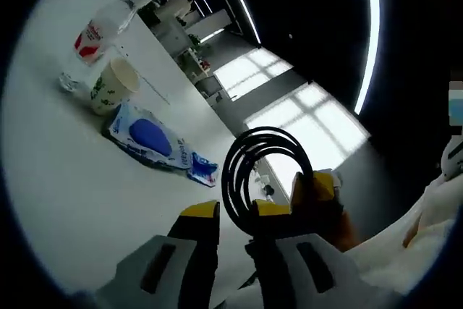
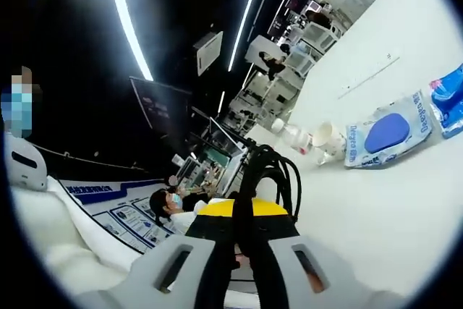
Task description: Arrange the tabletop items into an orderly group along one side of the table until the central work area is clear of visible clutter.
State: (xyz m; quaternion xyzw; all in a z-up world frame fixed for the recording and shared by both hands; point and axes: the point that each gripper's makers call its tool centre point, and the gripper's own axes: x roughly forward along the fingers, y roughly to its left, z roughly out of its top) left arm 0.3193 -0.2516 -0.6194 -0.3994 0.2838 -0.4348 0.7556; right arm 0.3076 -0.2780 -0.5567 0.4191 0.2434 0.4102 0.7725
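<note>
Left gripper view: left gripper (image 1: 235, 216) rising from the bottom, yellow-tipped jaws closed on a coil of black cable (image 1: 255, 171), loops standing up above the jaws. Right gripper (image 1: 316, 200) just beside it on the right, yellow and orange, also at the coil. White table (image 1: 65, 179) stretching away to the upper left. On it, well apart from the grippers, a tight cluster: clear plastic bottle (image 1: 101, 34) with a red and white label lying on its side, white paper cup (image 1: 114, 86) with a green print just beside it, and a flat white and blue packet (image 1: 148, 135) touching the cup's near side. Smaller blue and red wrapper (image 1: 202, 168) at the packet's near end, close to the coil. White sleeve (image 1: 405, 251) at lower right. Dark ceiling with long light strips above.

Right gripper view: right gripper (image 2: 239, 222) rising from the bottom, jaws pressed together on the same black cable (image 2: 271, 171), coil held upright above the yellow tips. White table (image 2: 405, 200) on the right. On it, far side, the bottle (image 2: 293, 135) lying down, the cup (image 2: 327, 139) next to it, then the white and blue packet (image 2: 387, 132) lying flat, then the small blue wrapper (image 2: 448, 99) at the right edge. White sleeve (image 2: 43, 222) and a printed blue and white sheet (image 2: 123, 211) at lower left. Person (image 2: 170, 204) seated in the background.
</note>
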